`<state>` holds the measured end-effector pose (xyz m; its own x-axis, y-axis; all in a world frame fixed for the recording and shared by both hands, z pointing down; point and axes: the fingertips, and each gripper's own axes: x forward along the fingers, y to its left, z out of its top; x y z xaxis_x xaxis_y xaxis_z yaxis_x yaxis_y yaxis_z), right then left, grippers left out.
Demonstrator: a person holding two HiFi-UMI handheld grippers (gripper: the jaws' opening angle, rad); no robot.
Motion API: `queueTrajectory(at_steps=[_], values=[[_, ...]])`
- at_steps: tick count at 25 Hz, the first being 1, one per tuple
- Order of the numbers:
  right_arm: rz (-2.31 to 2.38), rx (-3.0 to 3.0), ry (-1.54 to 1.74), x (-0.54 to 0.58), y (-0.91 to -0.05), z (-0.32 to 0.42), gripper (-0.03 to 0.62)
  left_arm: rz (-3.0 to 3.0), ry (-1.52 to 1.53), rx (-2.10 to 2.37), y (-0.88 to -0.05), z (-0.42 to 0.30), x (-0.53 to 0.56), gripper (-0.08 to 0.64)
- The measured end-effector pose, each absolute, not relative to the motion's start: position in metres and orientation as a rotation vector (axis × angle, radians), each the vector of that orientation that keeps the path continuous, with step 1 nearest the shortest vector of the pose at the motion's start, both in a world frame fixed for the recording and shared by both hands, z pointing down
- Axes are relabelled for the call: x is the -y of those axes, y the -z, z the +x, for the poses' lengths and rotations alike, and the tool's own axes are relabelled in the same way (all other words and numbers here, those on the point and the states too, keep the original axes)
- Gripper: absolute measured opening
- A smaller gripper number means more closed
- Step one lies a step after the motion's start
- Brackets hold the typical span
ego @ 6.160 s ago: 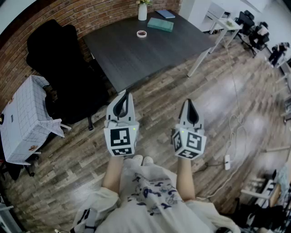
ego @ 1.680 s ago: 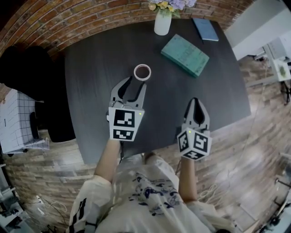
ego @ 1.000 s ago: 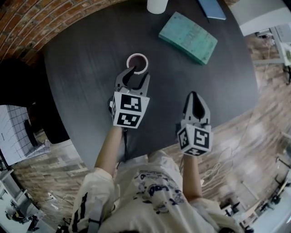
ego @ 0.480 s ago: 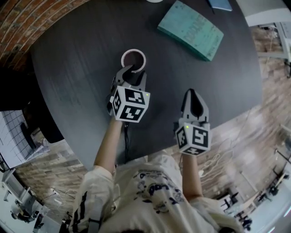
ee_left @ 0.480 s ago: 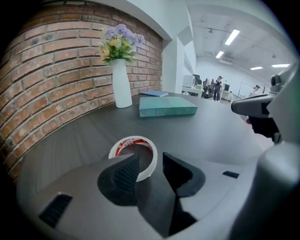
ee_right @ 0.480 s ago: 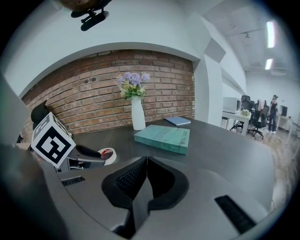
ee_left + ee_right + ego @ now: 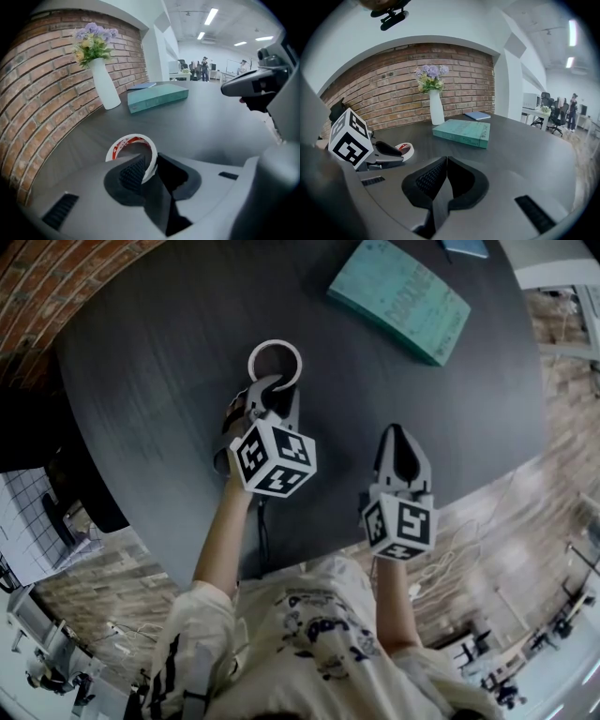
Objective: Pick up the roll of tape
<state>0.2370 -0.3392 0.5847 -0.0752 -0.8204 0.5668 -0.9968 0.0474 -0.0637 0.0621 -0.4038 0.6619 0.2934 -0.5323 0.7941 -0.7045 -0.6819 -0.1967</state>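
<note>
The roll of tape (image 7: 276, 343), a white ring with red print inside, lies flat on the dark table (image 7: 141, 381). My left gripper (image 7: 272, 388) points down at its near edge. In the left gripper view the jaws of the left gripper (image 7: 149, 165) are closing, one pad inside the tape (image 7: 124, 144) and one outside, with its near wall pinched between them. My right gripper (image 7: 398, 435) hangs shut and empty over the table's near right part, apart from the tape (image 7: 407, 151). The right gripper view shows its pads (image 7: 433, 180) pressed together.
A teal book (image 7: 398, 298) lies beyond the tape to the right. A white vase of flowers (image 7: 105, 84) and a thin blue book (image 7: 477, 115) stand farther back by the brick wall. The table's near edge runs just behind both hands.
Both hands have sunk toward the table. The left gripper rolled and dropped over the tape's near edge, and its jaws have narrowed around the tape's wall. The right gripper stays shut.
</note>
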Motion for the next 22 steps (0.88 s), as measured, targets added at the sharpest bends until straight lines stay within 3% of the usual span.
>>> queueTrajectory(at_steps=[7, 22], values=[[1.822, 1.945, -0.648, 0.341, -0.59, 0.236, 0.005, 2.412, -1.428, 1.078, -0.665, 0.065, 0.403, 0.052], [1.845, 1.998, -0.641, 0.335, -0.569, 0.224, 0.005, 2.362, -0.981, 1.127, -0.622, 0.065, 0.389, 0.037]])
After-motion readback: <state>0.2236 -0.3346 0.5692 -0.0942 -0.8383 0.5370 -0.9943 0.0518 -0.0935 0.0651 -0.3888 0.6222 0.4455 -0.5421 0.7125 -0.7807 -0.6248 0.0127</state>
